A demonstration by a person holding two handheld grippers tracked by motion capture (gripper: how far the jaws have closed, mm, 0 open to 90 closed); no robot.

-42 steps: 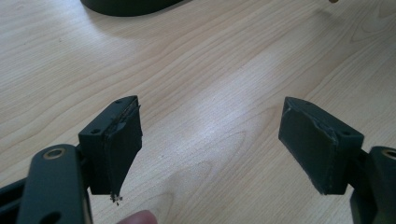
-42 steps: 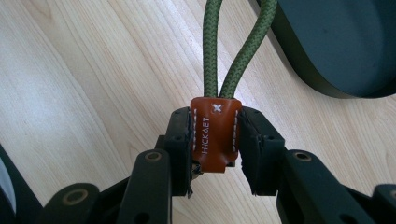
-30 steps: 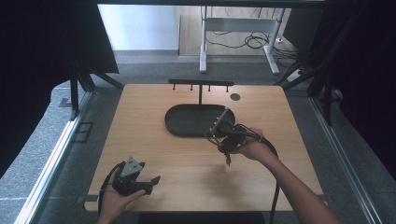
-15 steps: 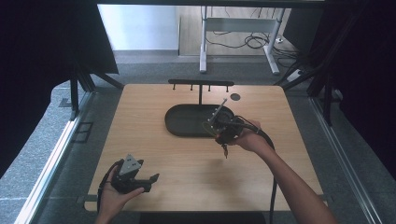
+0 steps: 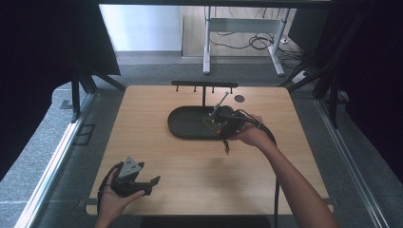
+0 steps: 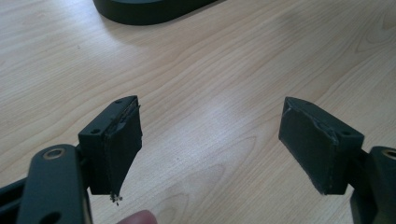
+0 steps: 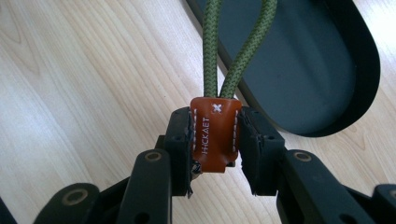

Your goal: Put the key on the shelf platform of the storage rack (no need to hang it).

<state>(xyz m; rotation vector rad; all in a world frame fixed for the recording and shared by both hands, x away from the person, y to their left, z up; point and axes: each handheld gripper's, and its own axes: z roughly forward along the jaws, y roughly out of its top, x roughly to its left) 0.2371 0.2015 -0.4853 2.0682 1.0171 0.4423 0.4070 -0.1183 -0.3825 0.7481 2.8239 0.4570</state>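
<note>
1. Pickup looks done: the right gripper (image 7: 215, 156) is clamped on the brown leather tab (image 7: 215, 133) of a keychain, held just over the near edge of the black tray (image 5: 183, 124).
2. Hanging it on the hook rack (image 5: 204, 85) behind the tray is my guess for what's left.
3. The left gripper (image 6: 210, 144) sits wide open with nothing in it, low over the wooden table (image 6: 224, 60).
4. Textures: stitched leather, a braided olive cord loop (image 7: 236, 51), a smooth matte oval tray, pale wood grain.
</note>
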